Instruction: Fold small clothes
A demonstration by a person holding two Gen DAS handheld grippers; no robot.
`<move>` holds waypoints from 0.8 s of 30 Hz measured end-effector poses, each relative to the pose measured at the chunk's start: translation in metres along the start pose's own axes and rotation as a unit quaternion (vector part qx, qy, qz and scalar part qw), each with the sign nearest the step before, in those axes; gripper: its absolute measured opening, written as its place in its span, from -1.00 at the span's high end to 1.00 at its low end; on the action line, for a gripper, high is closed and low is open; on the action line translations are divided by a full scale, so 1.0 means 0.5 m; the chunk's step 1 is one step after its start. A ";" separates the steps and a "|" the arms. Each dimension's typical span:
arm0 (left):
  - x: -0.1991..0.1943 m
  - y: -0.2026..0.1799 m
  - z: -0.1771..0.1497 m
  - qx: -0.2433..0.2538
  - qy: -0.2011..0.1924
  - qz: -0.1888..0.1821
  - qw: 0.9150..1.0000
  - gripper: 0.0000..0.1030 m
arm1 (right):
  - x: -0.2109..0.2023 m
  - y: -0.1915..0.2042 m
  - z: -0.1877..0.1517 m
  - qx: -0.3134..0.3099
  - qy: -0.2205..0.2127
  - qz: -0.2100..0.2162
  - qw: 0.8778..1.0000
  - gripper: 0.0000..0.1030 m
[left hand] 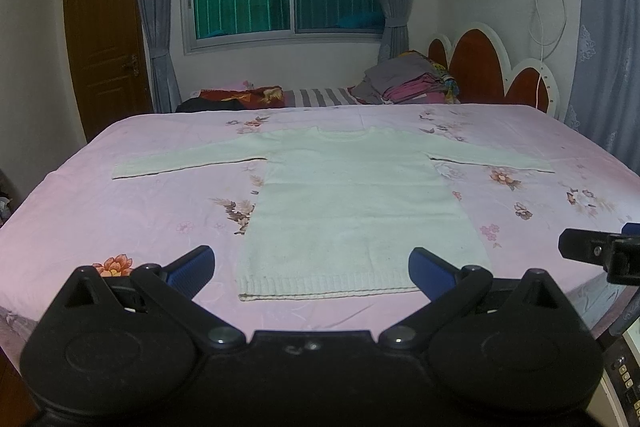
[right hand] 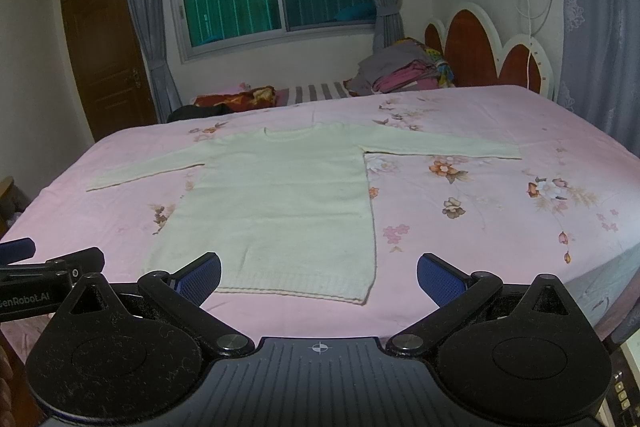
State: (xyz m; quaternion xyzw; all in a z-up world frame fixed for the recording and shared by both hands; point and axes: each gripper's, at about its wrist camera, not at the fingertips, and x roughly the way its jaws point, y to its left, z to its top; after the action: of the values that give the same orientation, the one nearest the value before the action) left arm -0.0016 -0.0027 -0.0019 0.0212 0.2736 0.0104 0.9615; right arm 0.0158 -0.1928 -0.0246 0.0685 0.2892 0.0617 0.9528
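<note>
I am looking over a wide bed in a pink floral sheet (left hand: 132,211), where a small cream knitted long-sleeved sweater (left hand: 352,203) is lying flat at twelve o'clock, sleeves reaching out toward nine and three, with no fold made yet. I am holding my left gripper (left hand: 311,269) and right gripper (right hand: 319,277) near its ribbed hem, both spread wide and gripping nothing, so I judge every fold is still waiting.
</note>
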 end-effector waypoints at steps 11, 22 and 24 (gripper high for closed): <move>0.013 -0.001 0.000 -0.004 0.002 -0.006 1.000 -0.99 | 0.008 -0.015 0.003 0.003 0.001 0.003 1.000 -1.00; 0.116 -0.004 0.057 0.019 0.003 -0.027 0.999 -0.99 | 0.095 -0.029 0.055 0.015 -0.007 -0.006 1.000 -1.00; 0.147 -0.006 0.077 0.024 -0.001 -0.031 0.999 -0.99 | 0.120 -0.032 0.072 0.018 -0.008 -0.010 1.000 -1.00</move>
State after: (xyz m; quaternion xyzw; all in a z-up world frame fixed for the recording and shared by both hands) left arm 0.0812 -0.0048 -0.0080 0.0360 0.2731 -0.0264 0.9610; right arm 0.0869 -0.2025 -0.0301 0.0828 0.2834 0.0462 0.9543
